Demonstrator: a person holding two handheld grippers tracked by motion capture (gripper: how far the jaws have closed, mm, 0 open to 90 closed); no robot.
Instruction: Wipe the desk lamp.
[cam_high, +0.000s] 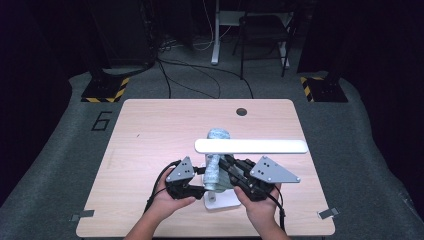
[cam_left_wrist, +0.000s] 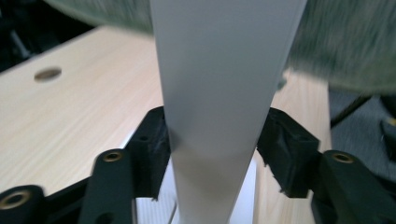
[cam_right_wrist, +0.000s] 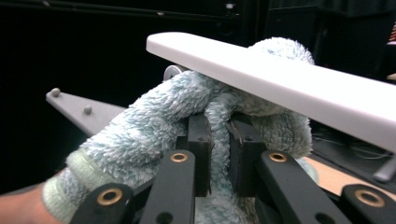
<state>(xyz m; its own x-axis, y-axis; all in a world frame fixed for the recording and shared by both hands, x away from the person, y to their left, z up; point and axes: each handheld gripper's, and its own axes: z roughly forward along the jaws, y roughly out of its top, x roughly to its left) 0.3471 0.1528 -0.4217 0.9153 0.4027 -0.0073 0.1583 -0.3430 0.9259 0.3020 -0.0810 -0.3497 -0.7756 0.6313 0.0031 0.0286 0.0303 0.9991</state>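
**Fluffy cloth pinched at a white desk lamp**

A shaggy, pale blue-green cloth (cam_right_wrist: 154, 126) drapes over the smooth white lamp's (cam_high: 250, 146) flat, rounded bar, at the near middle of the light wood table (cam_high: 150, 130). The right gripper (cam_right_wrist: 219, 140) is nearly closed, pinching a fold of it. The left gripper (cam_left_wrist: 212, 149) clamps the lamp's matte upright stem (cam_left_wrist: 219, 93), flat base (cam_high: 222, 201) below

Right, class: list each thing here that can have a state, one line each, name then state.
Desk lamp: upright on its white base, bar head level.
Lamp post: clamped between the left tongs' jaws.
Towel: draped over the lamp under its head, pinched by the right tongs.
Left tongs: shut on the lamp post.
Right tongs: shut on the towel.
Table: bare around the lamp.
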